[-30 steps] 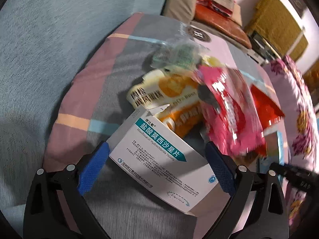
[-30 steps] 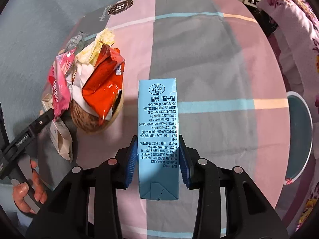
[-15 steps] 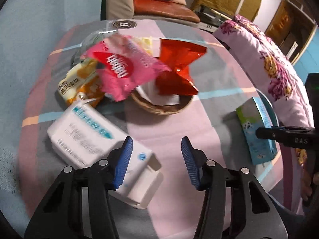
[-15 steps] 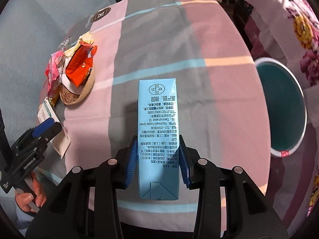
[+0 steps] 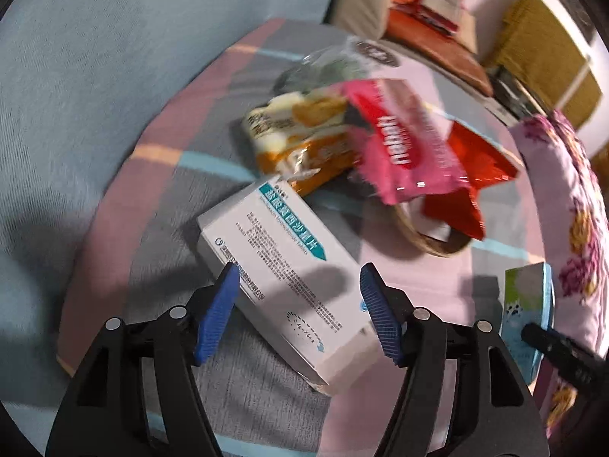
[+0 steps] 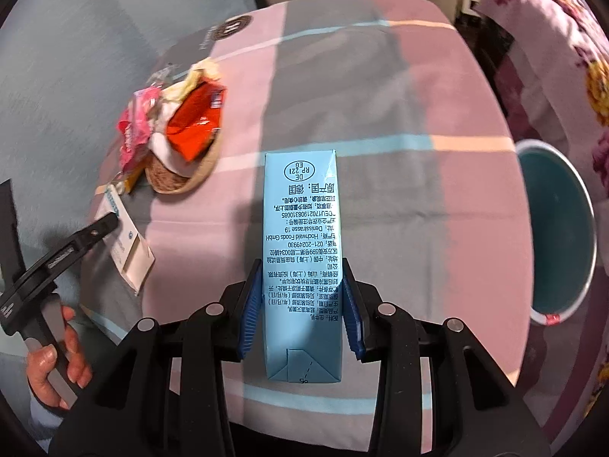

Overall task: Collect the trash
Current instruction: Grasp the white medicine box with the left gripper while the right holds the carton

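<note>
Right gripper (image 6: pixel 300 314) squeezes the blue milk carton (image 6: pixel 301 262) in the middle of its view. Lots of bare tablecloth (image 6: pixel 418 209) lies around it, and the teal bin (image 6: pixel 557 228) waits at the right edge. Left gripper (image 5: pixel 298 312) is open wide over the white medicine box (image 5: pixel 281 270). Snack wrappers (image 5: pixel 399 144) and a basket (image 5: pixel 430 243) crowd the upper right.

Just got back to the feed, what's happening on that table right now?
Trash pickup is under way. The right hand-held gripper is shut on a blue carton, held above the table, with the teal bin off to its right. The left hand-held gripper is open over a white box lying beside the basket of wrappers.
</note>
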A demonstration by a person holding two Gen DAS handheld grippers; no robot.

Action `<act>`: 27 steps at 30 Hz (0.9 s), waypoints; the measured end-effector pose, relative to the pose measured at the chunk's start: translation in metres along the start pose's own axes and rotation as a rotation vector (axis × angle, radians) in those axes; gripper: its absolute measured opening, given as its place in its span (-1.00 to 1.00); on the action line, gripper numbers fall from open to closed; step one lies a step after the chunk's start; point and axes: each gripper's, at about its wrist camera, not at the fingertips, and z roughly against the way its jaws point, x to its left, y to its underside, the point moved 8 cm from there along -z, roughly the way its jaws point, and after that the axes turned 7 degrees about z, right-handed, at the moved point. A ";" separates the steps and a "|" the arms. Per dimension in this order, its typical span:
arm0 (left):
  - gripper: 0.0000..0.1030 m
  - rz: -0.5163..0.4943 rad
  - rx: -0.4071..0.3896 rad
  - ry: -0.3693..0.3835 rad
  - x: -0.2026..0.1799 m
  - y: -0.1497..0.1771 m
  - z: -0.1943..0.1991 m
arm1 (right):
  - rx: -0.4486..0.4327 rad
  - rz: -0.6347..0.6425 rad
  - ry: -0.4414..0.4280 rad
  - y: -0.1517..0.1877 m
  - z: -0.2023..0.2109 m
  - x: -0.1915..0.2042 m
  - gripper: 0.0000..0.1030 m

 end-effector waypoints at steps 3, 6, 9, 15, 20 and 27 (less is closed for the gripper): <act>0.55 0.031 -0.002 -0.028 0.000 -0.003 -0.006 | -0.001 0.042 0.040 -0.002 -0.002 0.009 -0.30; 0.59 0.083 0.010 -0.039 0.006 -0.008 -0.012 | 0.005 0.061 0.064 -0.001 -0.001 0.011 -0.30; 0.72 0.131 0.025 -0.024 0.008 -0.013 -0.017 | 0.015 0.073 0.088 -0.001 -0.003 0.012 -0.30; 0.73 0.088 0.038 -0.037 0.006 -0.016 -0.033 | 0.045 0.066 0.111 -0.006 -0.010 0.012 -0.30; 0.45 -0.025 0.033 0.048 0.005 -0.010 -0.025 | 0.071 0.069 0.119 -0.007 -0.015 0.010 -0.29; 0.40 -0.271 0.055 0.159 -0.027 0.023 -0.013 | 0.104 0.049 0.112 -0.009 -0.026 0.006 -0.28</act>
